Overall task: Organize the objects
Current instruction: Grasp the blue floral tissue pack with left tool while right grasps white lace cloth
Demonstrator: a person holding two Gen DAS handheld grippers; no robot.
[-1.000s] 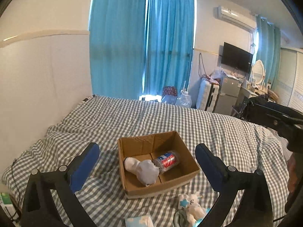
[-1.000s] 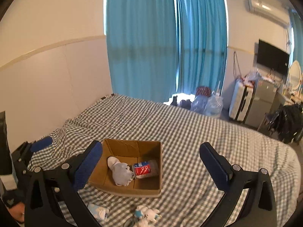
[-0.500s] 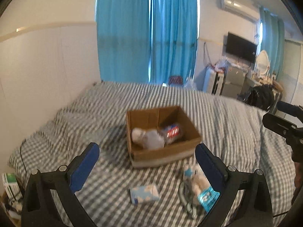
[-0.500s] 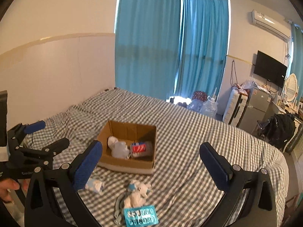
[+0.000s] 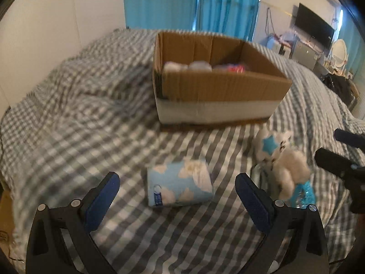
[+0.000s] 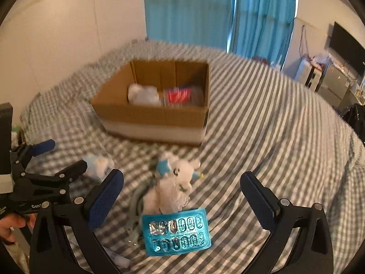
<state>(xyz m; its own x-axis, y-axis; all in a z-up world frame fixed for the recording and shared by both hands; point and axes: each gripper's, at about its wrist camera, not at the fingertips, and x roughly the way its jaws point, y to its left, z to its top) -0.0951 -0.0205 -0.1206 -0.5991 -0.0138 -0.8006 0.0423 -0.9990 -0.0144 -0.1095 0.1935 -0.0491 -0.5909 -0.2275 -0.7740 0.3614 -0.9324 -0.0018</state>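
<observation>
An open cardboard box (image 5: 216,84) (image 6: 157,116) sits on the checked bed and holds a white bundle (image 6: 142,94) and a red-labelled can (image 6: 179,96). A light blue tissue pack (image 5: 179,183) (image 6: 99,163) lies in front of it. My left gripper (image 5: 176,190) is open, low over the bed, its fingers on either side of the pack. A white plush toy (image 6: 174,182) (image 5: 286,162) lies on a grey cord, with a blue blister pack (image 6: 175,231) in front. My right gripper (image 6: 182,194) is open around the toy and blister pack.
The grey-and-white checked bed (image 6: 273,137) fills both views. A white wall panel (image 5: 45,34) runs along its left side. Blue curtains (image 6: 216,13) hang behind. A TV (image 5: 313,30), fridge and bags stand at the far right.
Both grippers have dropped and moved forward toward the bed. The box and loose items now look much larger and closer. Both stay open.
</observation>
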